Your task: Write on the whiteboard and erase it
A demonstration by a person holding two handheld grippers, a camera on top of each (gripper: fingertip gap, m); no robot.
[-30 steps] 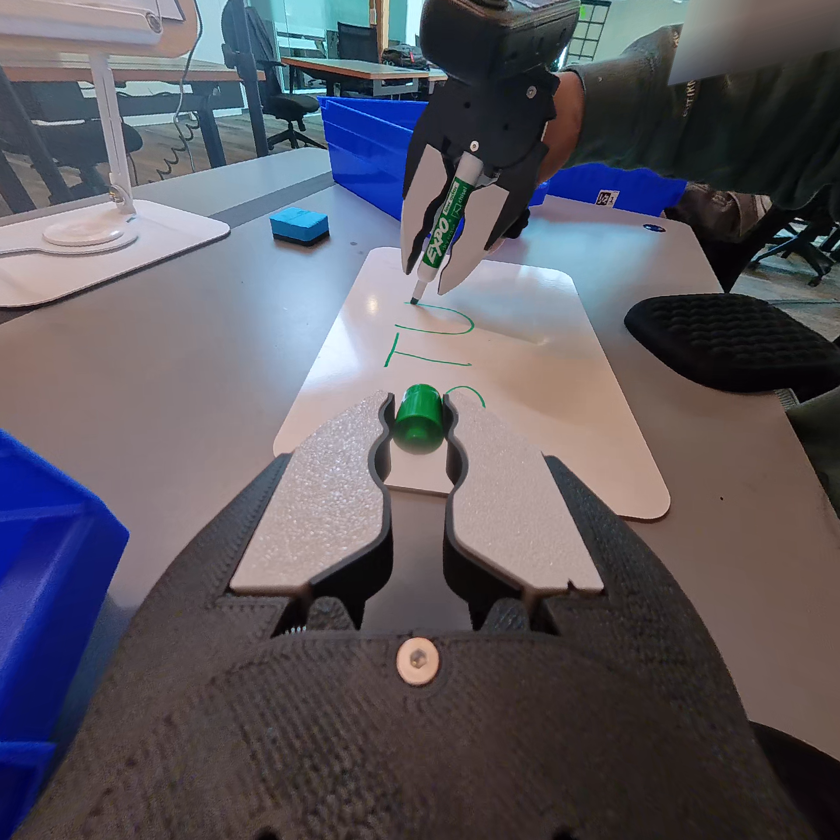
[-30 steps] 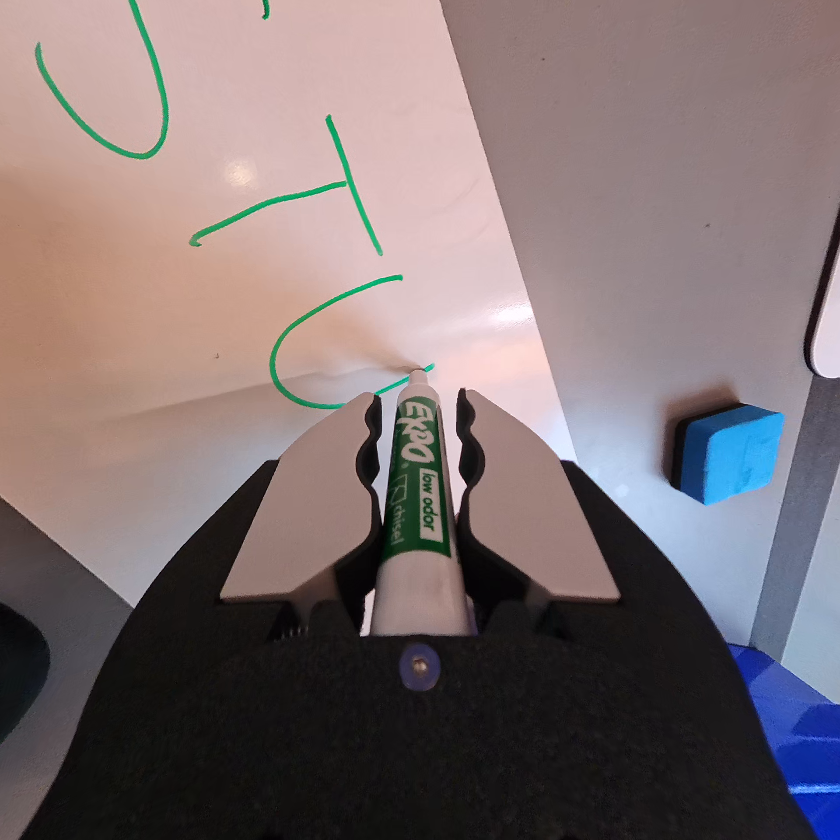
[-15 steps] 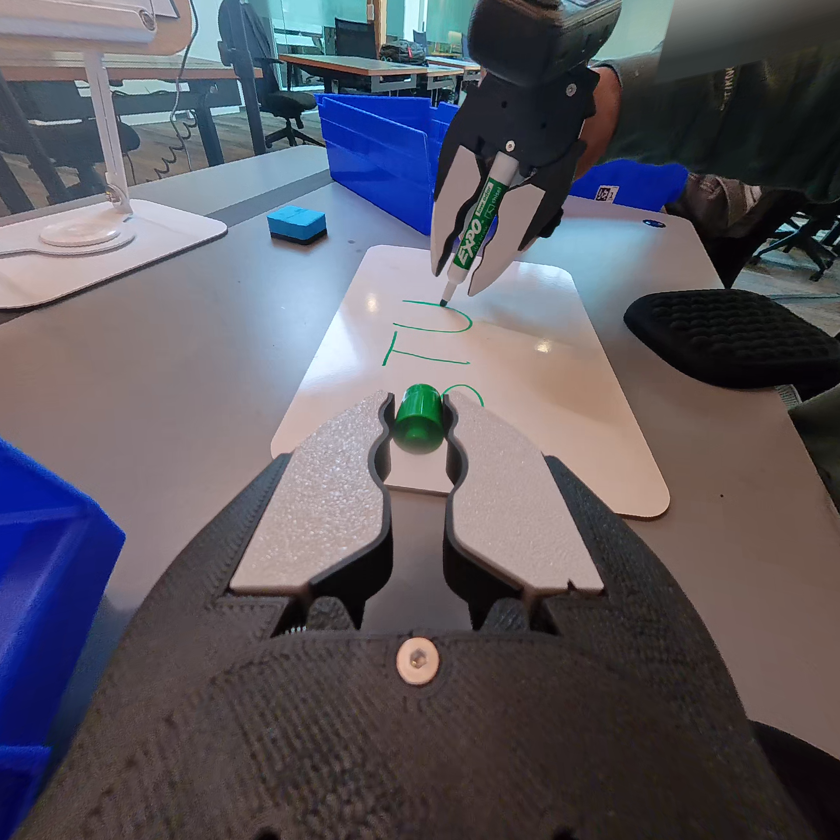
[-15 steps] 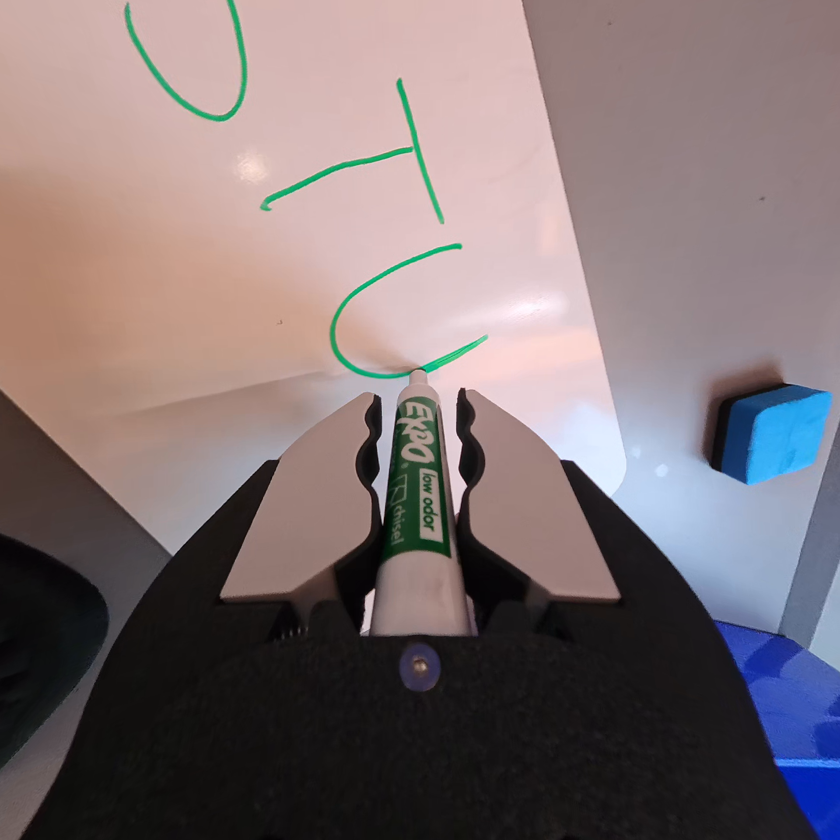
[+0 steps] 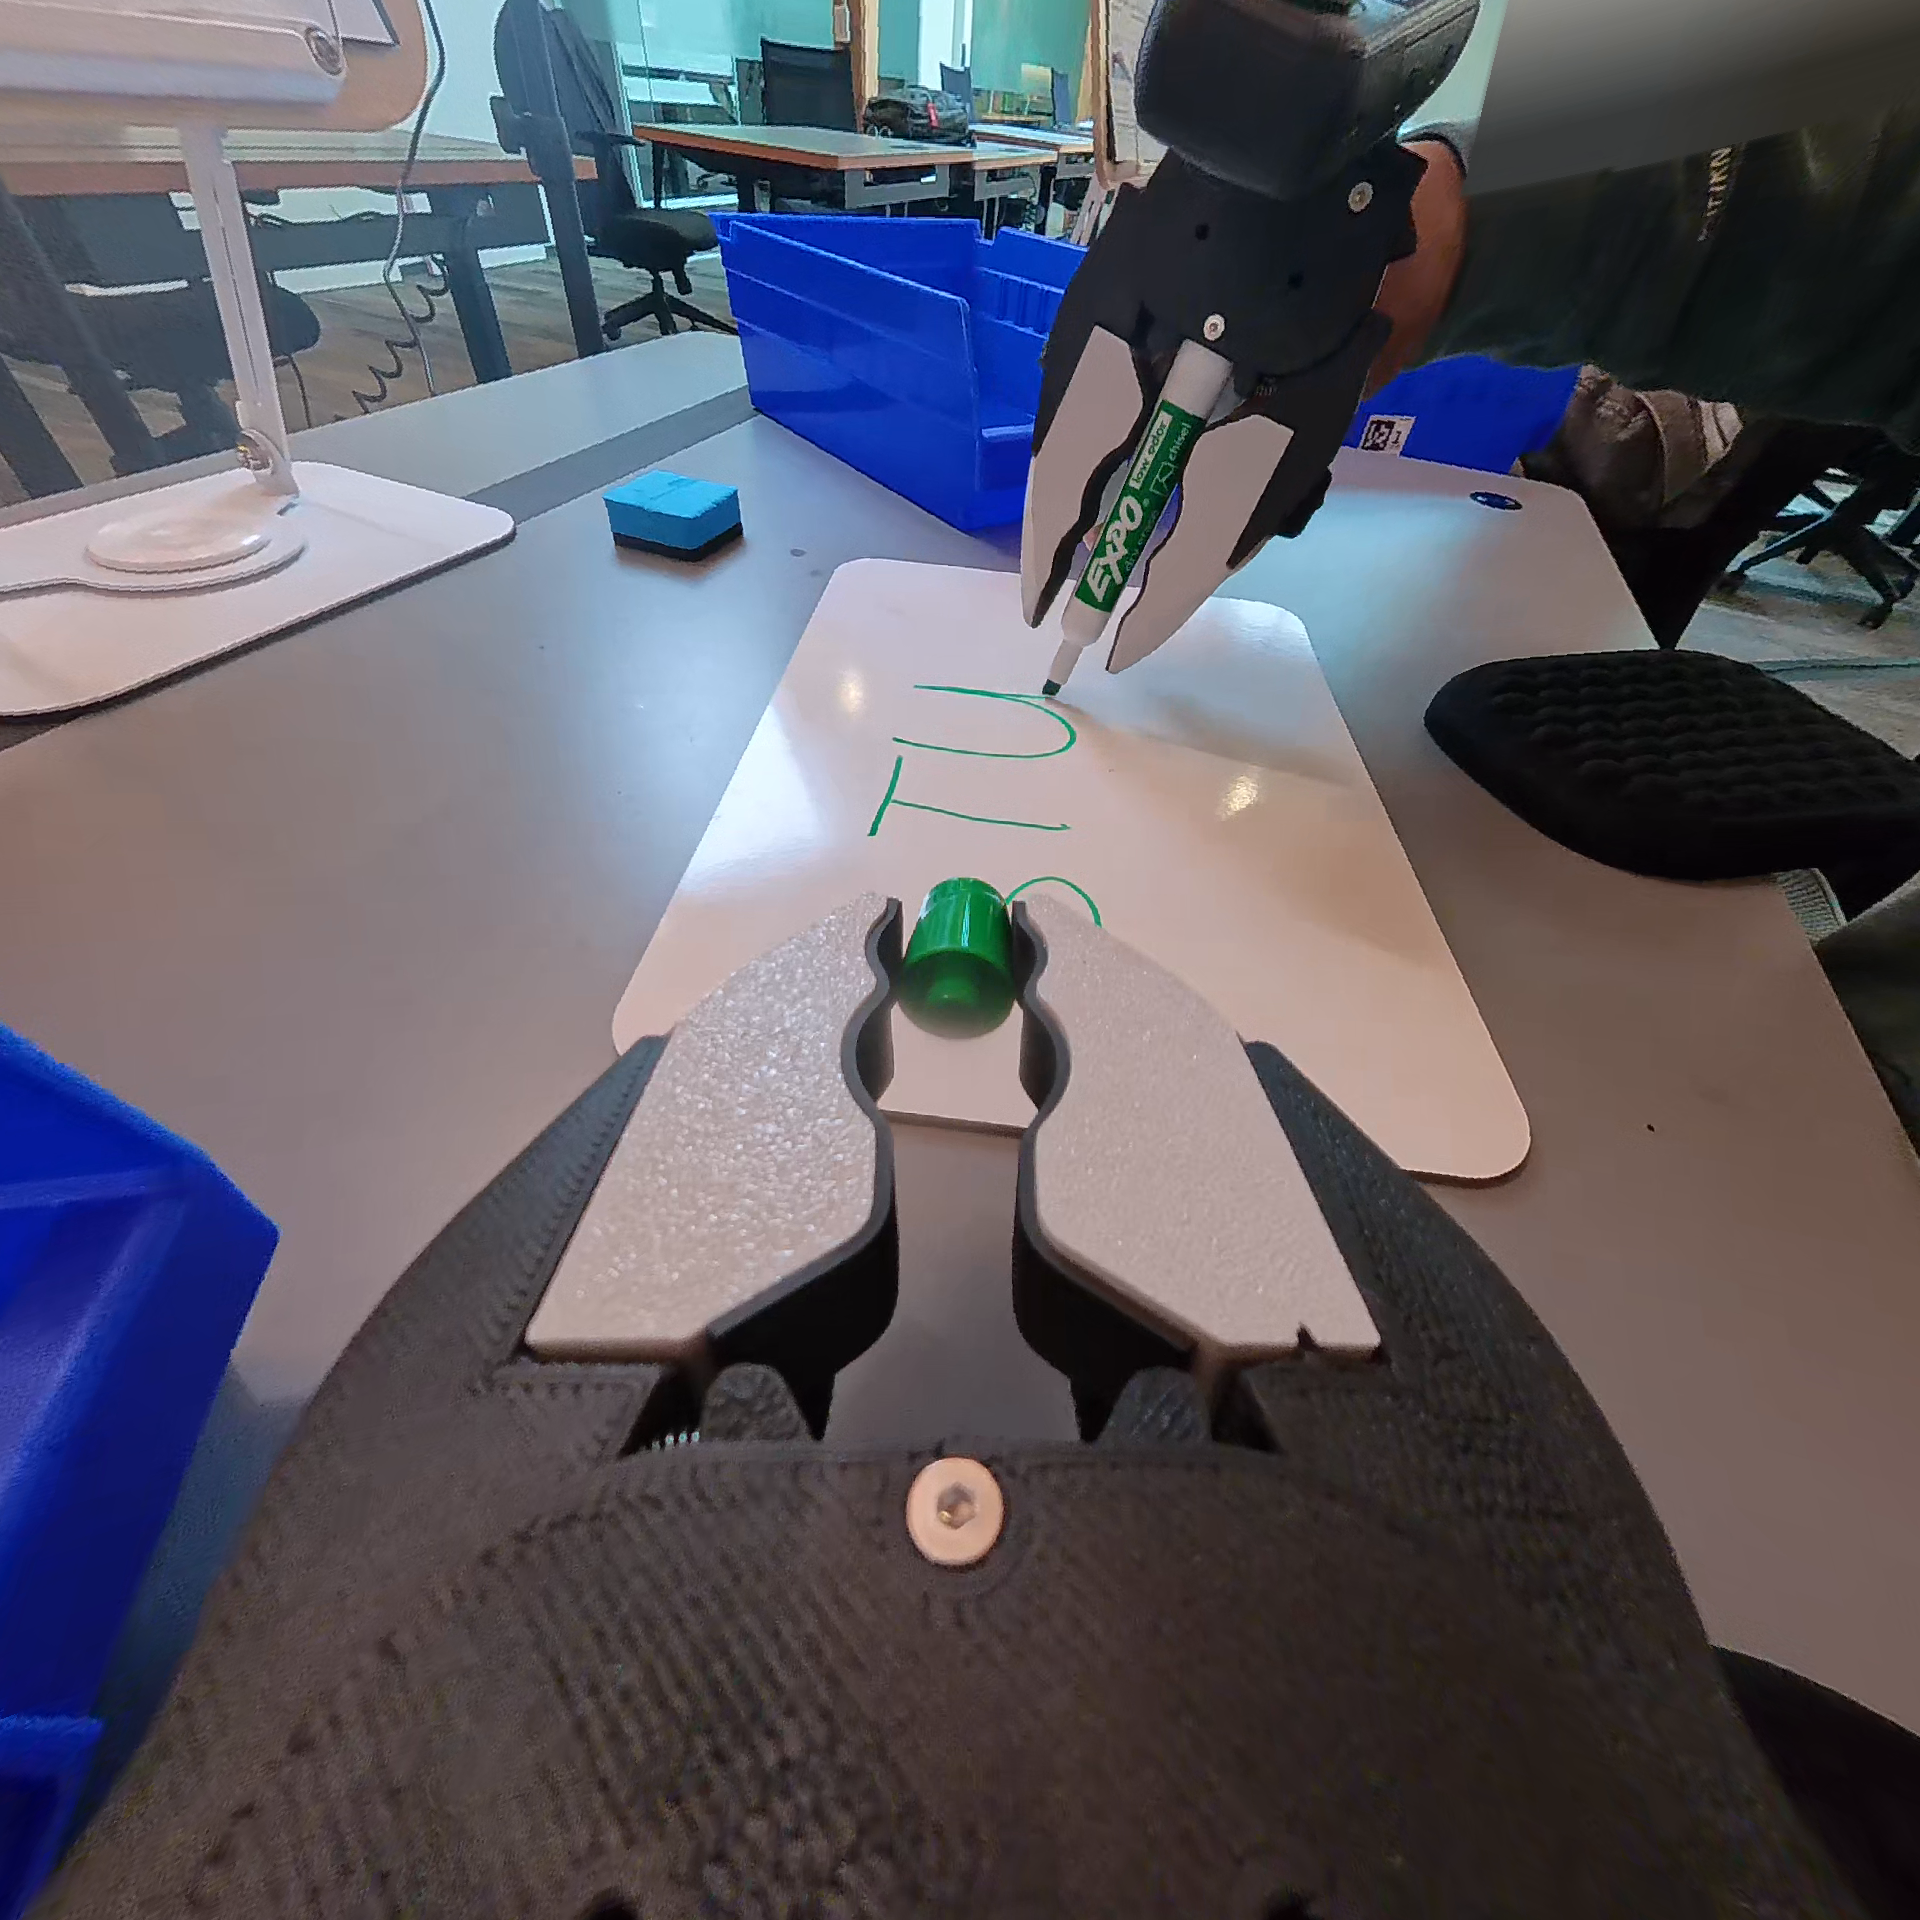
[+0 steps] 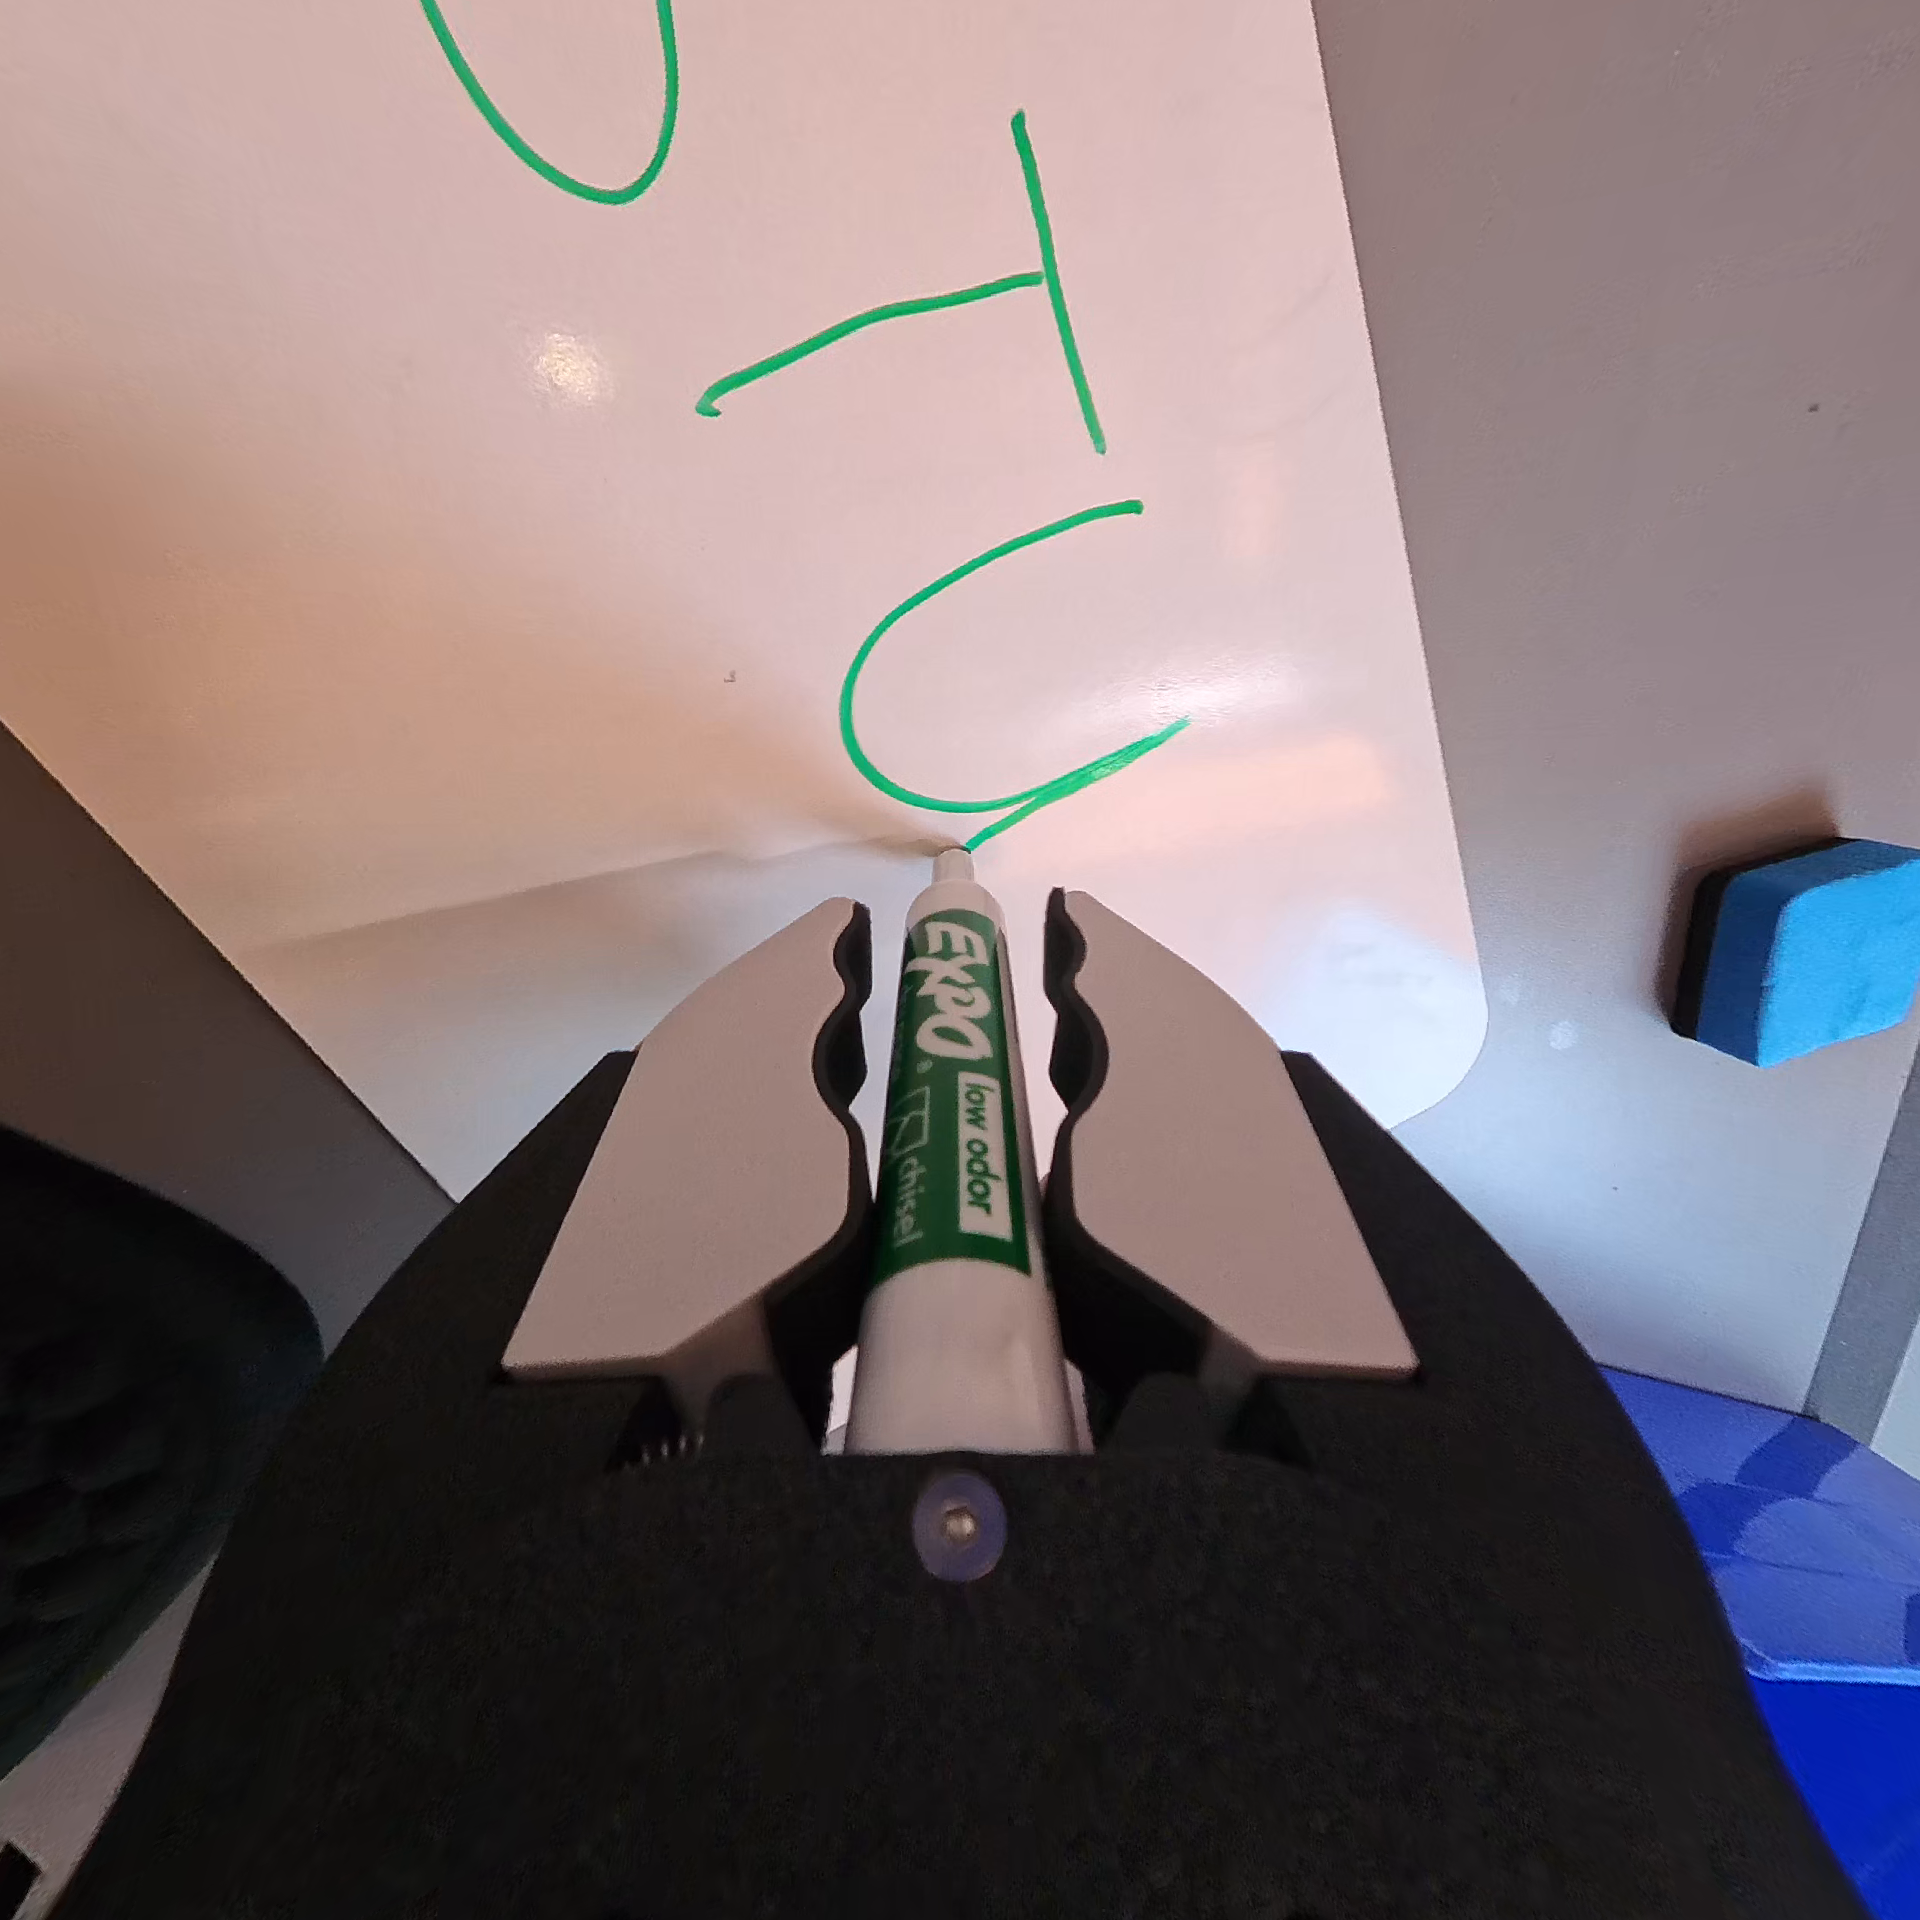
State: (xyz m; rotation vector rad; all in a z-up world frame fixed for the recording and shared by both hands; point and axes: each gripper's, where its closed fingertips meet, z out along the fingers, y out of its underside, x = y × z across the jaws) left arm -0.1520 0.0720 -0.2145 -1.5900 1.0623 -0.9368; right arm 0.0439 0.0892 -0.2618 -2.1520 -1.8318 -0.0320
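Holding the green cap (image 5: 954,971) pinched between the left gripper (image 5: 954,1003) tips, we hover over the near end of the whiteboard (image 5: 1226,914). Farther on, our right gripper (image 6: 954,997) clamps the marker (image 6: 951,1101) mid-barrel, its tip touching the board. We judge the marker light, stiff and slick, so that grip suits. Beyond lies the eraser (image 5: 673,512), soft foam, best taken by its sides.

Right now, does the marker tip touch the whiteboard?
Touching. The right wrist view shows the marker tip meeting the whiteboard at the end of the fresh green stroke.
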